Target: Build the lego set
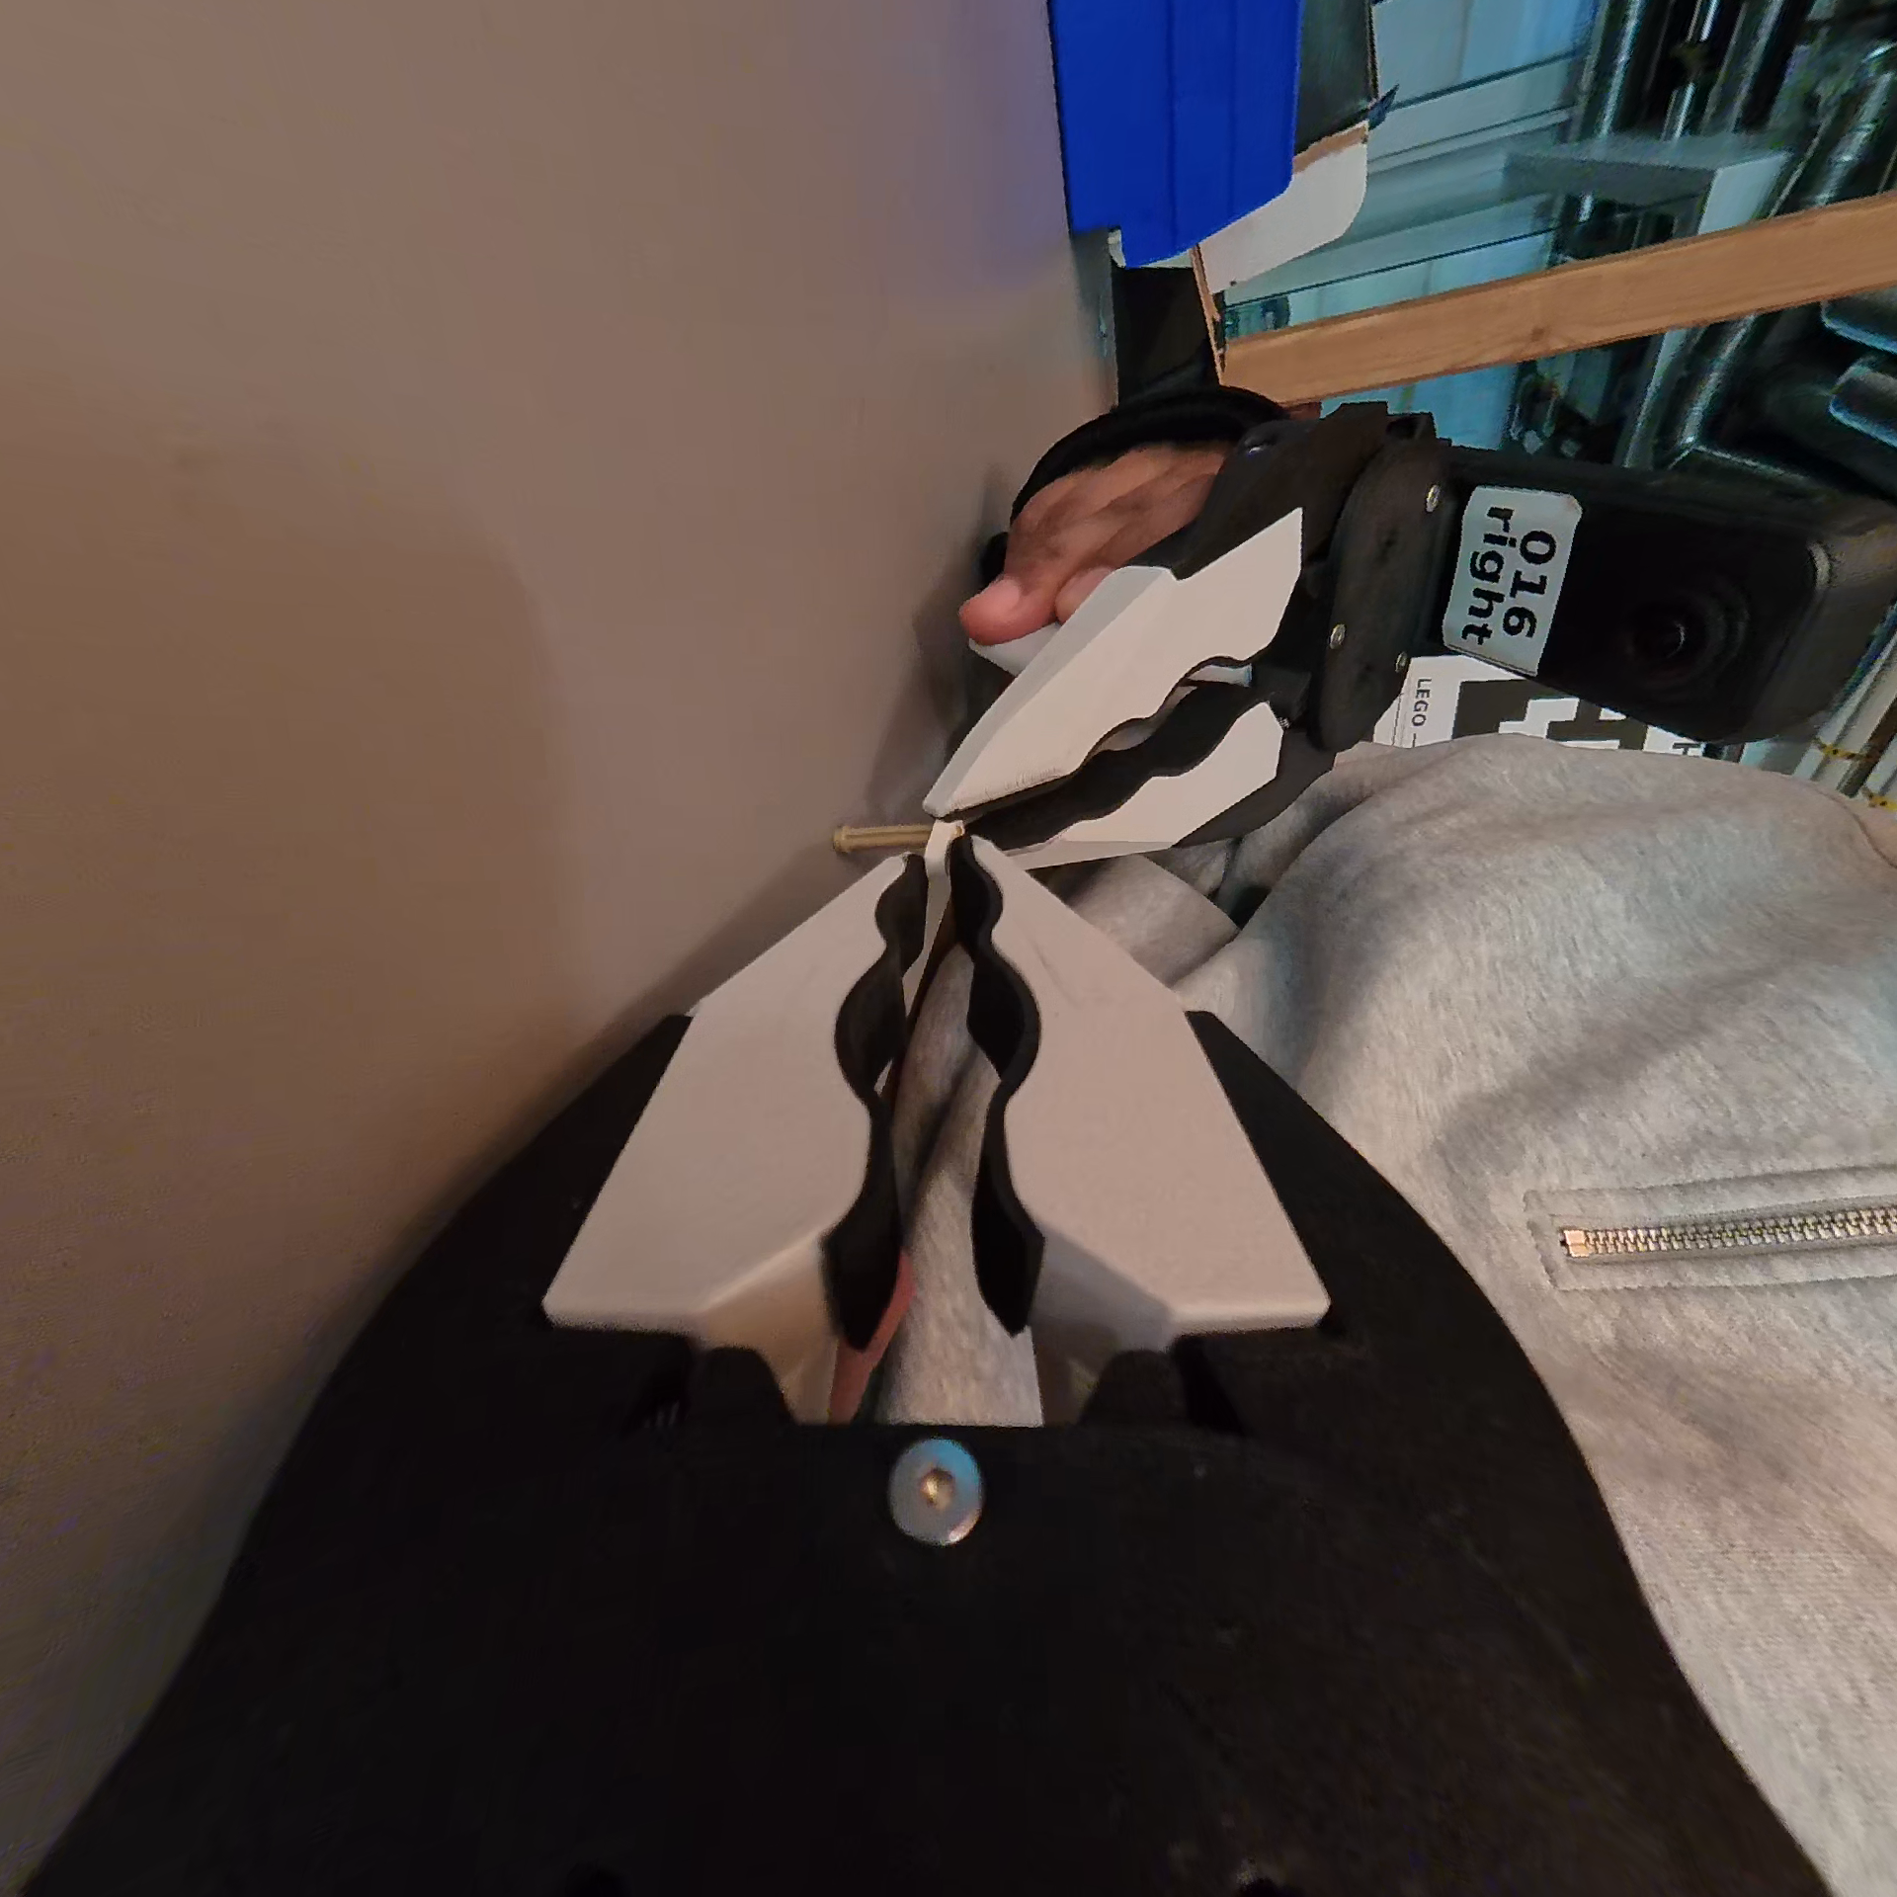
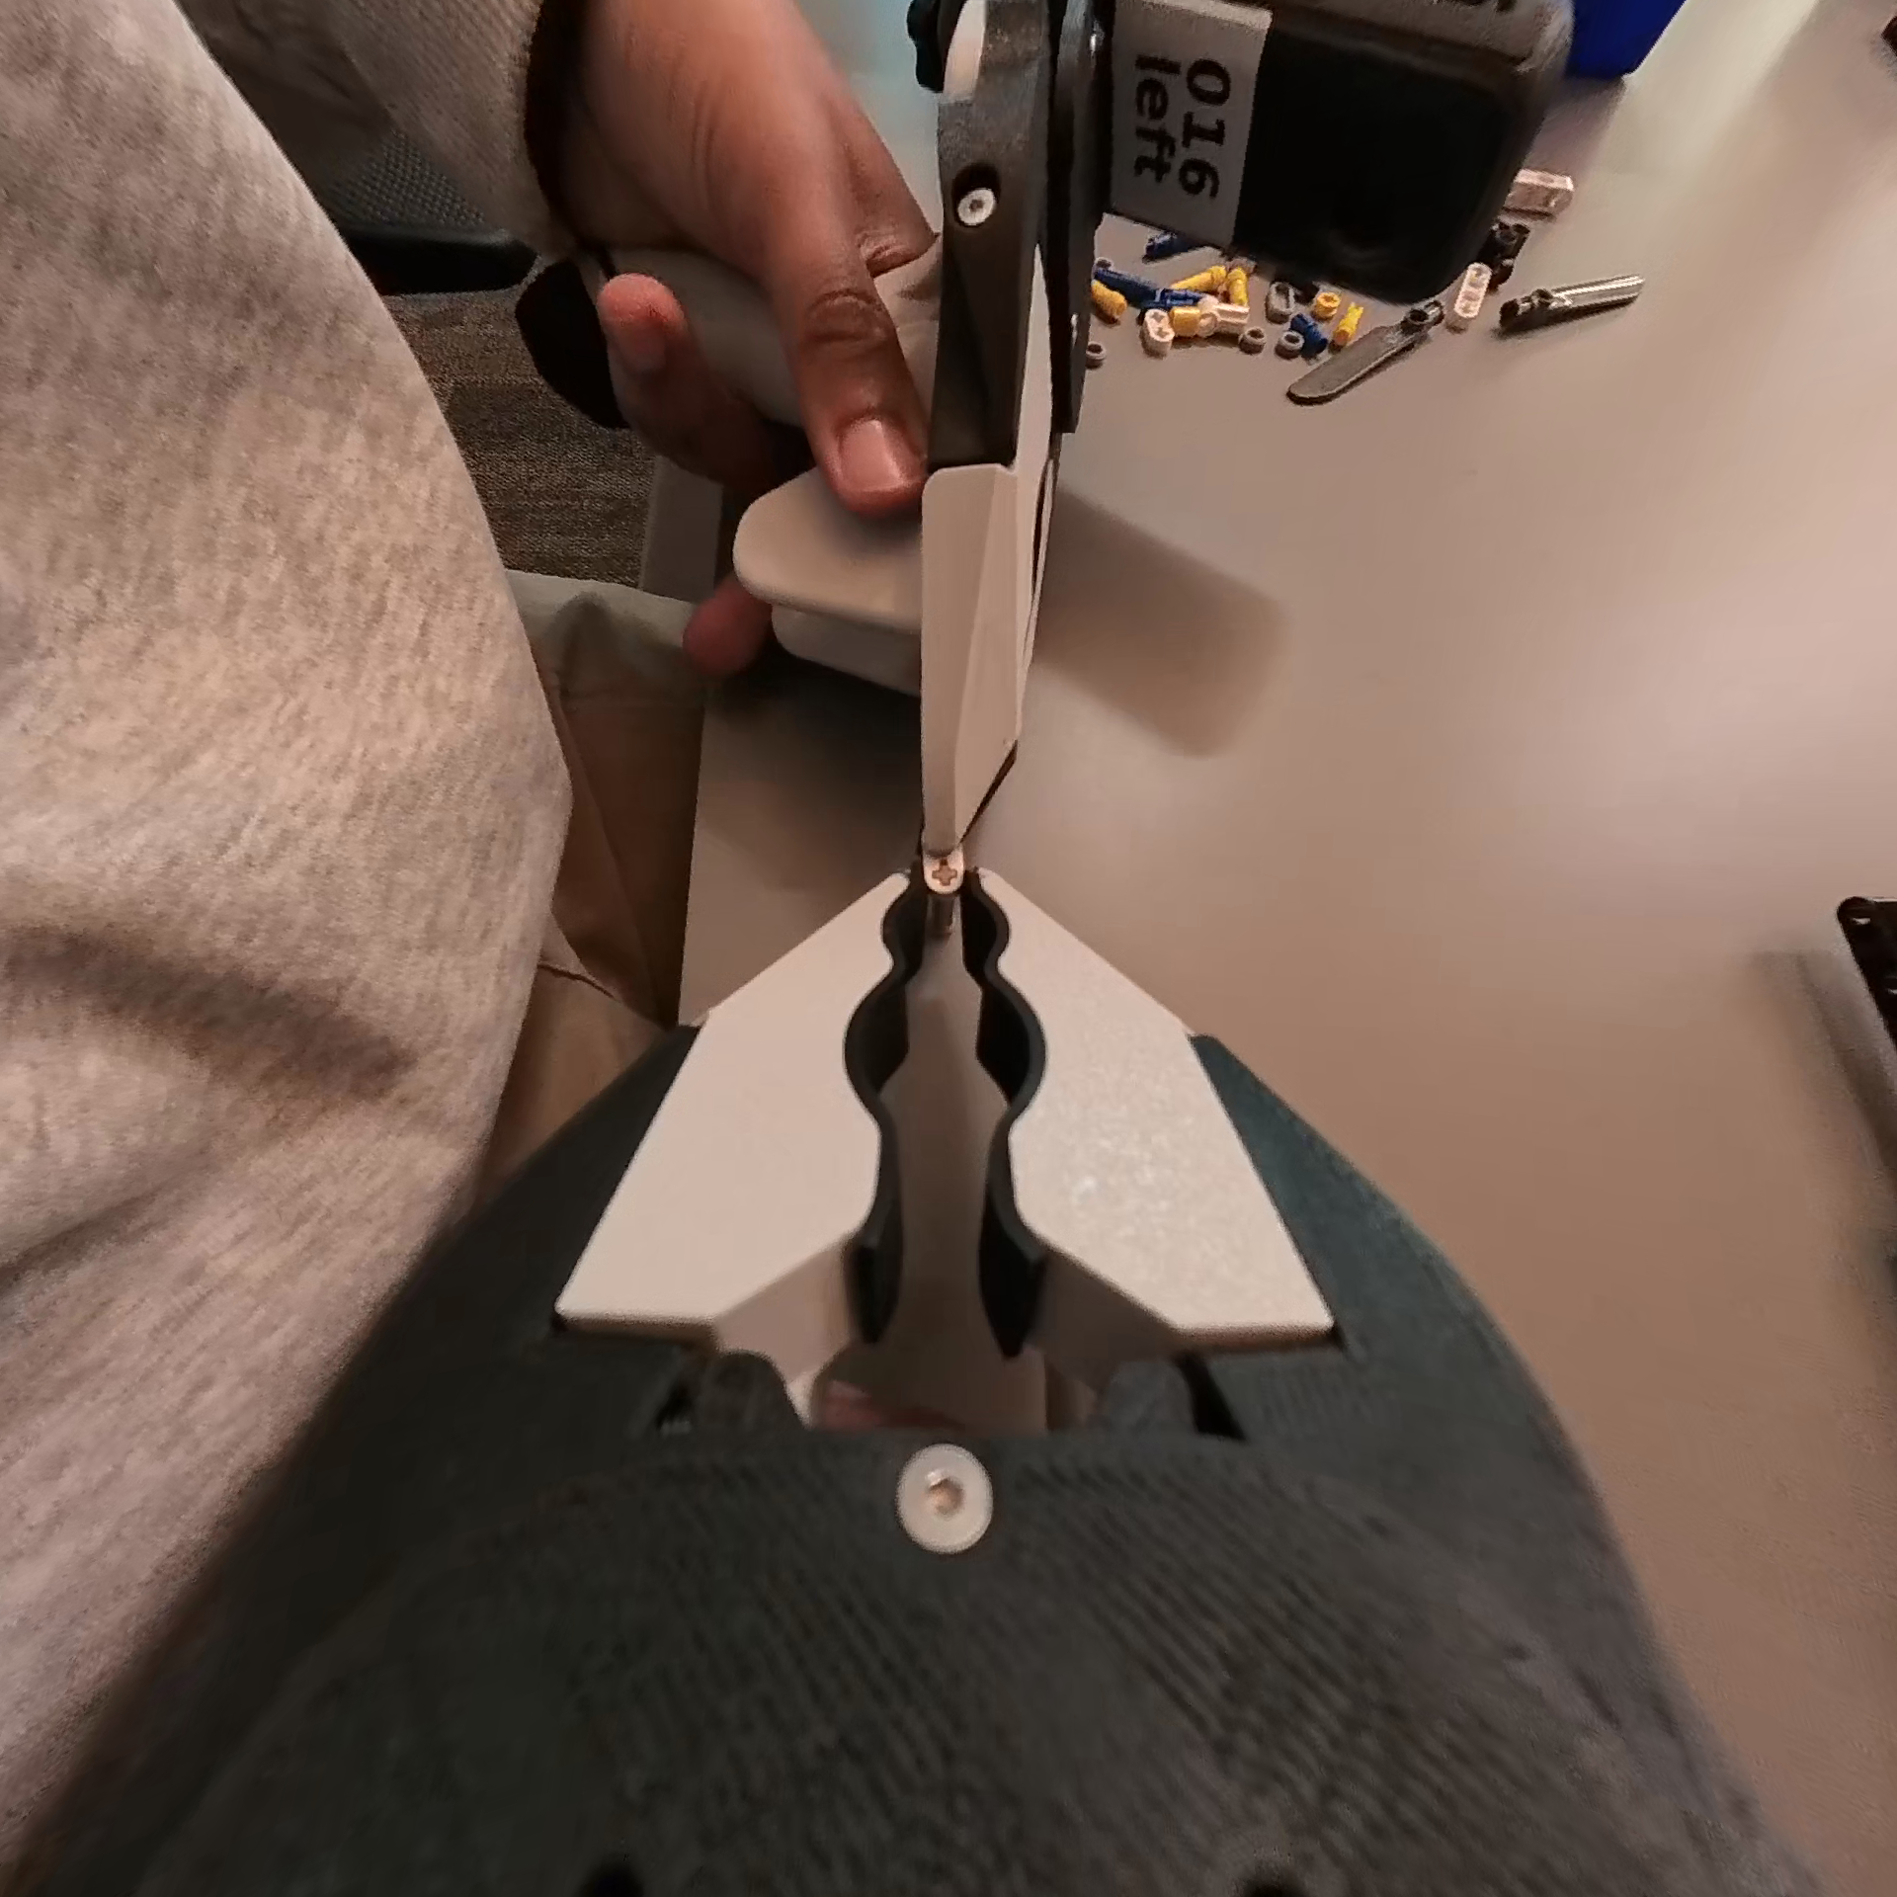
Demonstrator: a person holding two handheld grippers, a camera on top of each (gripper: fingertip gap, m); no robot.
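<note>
Above the counter near its front edge, a small tan lego axle is pinched tip-to-tip by both narrow jaws, left gripper meeting right gripper, presumably for seating. Loose pieces lie toward the far edge.

At frame centre, the right gripper pinches a small tan cross-ended pin, meeting the left gripper descending from the top. Loose lego pieces lie scattered on the desk at upper right.
</note>
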